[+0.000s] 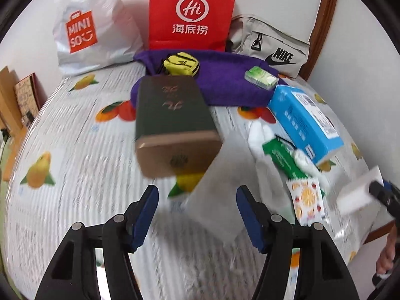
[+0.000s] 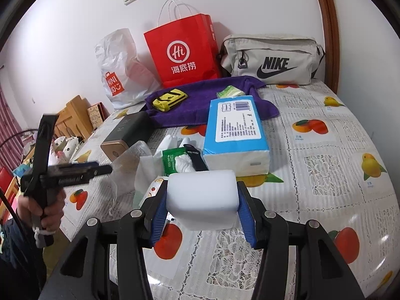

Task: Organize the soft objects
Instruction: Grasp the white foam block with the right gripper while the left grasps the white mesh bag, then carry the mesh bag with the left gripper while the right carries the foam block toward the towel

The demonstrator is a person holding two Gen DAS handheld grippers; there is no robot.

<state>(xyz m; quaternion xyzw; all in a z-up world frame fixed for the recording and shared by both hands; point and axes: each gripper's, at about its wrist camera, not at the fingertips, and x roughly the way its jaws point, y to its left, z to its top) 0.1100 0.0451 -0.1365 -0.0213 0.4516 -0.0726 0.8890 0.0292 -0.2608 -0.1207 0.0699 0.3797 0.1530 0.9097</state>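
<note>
White sponge block (image 2: pixel 202 200) gripped between right gripper (image 2: pixel 202 208) fingers, left gripper (image 1: pixel 197 215) fingers spread empty above fruit-print tablecloth (image 1: pixel 75 165).

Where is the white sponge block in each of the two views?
Left wrist view: white sponge block at the far right edge, held by the right gripper.
Right wrist view: bottom centre, clamped between the blue pads.
Shared landmark: the red Haidilao paper bag against the wall.

Black hand-held gripper (image 2: pixel 202 206), blue pads (image 2: pixel 246 218) (ribbed), silver screws
</note>
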